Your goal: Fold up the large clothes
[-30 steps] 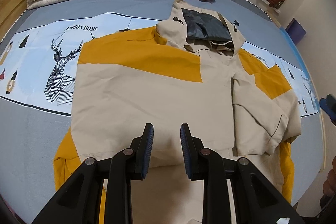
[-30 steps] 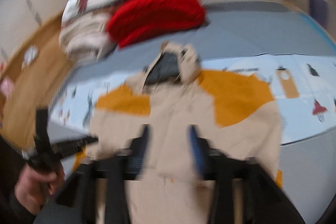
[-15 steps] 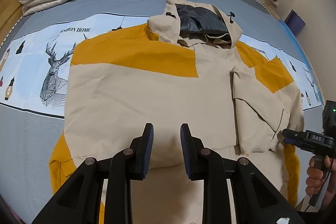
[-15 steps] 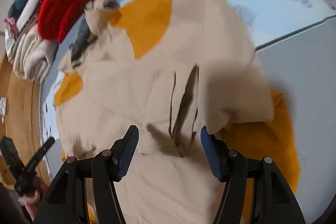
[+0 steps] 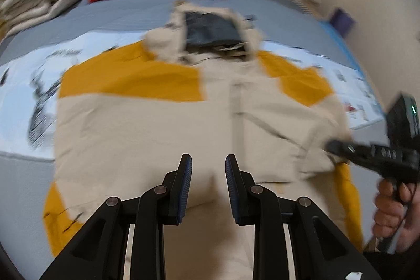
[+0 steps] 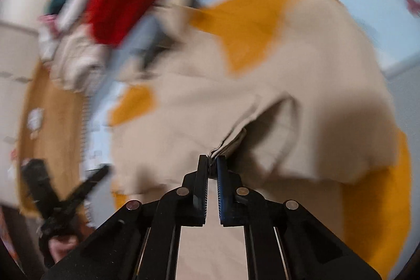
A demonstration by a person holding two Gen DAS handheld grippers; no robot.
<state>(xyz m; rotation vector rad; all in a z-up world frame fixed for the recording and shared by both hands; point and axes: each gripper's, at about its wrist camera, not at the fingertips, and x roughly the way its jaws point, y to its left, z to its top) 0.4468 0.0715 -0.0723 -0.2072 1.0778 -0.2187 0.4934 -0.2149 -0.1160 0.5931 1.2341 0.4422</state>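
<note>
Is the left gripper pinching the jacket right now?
No. The left gripper hovers over the jacket with its jaws apart and no cloth between them.

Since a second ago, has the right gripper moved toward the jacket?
Yes. The right gripper came down onto the jacket, its jaws just closing on the folded sleeve's cuff, near the jacket's yellow side panel.

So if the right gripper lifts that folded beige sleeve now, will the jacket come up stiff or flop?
Probably floppy: the sleeve already bunches and creases where the right gripper, just closed, pinches it. The jacket lies flat and wrinkled, so the rest likely drapes and drags.
</note>
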